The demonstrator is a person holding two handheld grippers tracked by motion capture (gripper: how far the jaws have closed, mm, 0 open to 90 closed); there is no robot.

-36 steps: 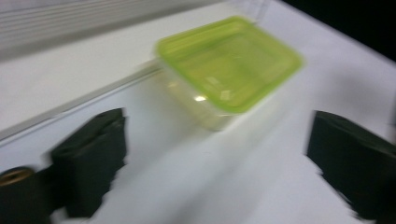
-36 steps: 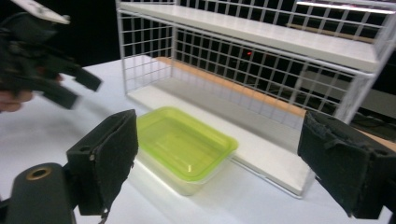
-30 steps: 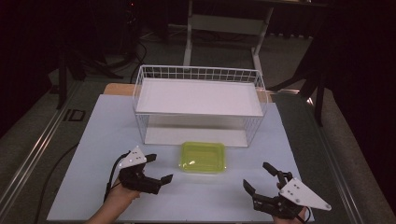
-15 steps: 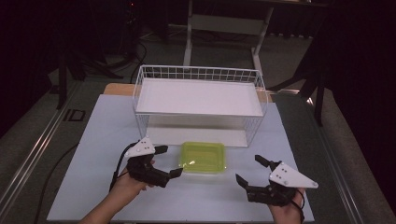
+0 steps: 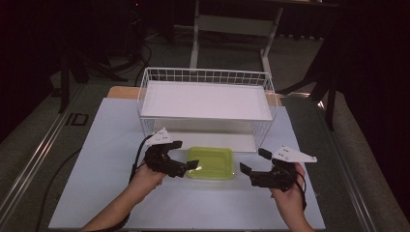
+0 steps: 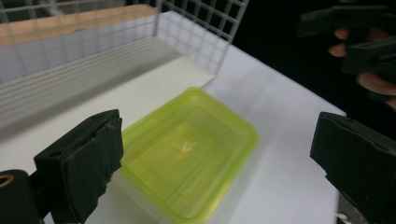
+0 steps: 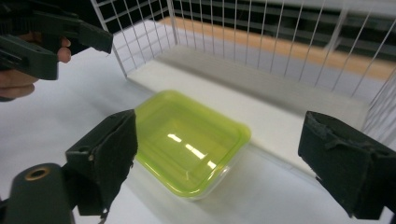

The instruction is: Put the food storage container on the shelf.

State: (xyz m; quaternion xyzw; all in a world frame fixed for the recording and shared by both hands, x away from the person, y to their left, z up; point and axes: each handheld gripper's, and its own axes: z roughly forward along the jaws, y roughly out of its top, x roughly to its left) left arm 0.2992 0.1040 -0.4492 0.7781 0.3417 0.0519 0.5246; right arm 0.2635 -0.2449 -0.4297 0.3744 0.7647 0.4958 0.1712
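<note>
Shallow translucent lime-green plastic container (image 5: 211, 163) on white tabletop (image 5: 106, 145), now flanked closer: left hand-held gripper (image 5: 182, 155) agape touching its edge, right hand-held gripper (image 5: 249, 162) just widened, empty, just beside. Ready for two-sided grasp.

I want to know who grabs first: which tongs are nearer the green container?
Left. The left tongs are at the green container's left edge, open; the right tongs sit apart off its right side, open.
</note>
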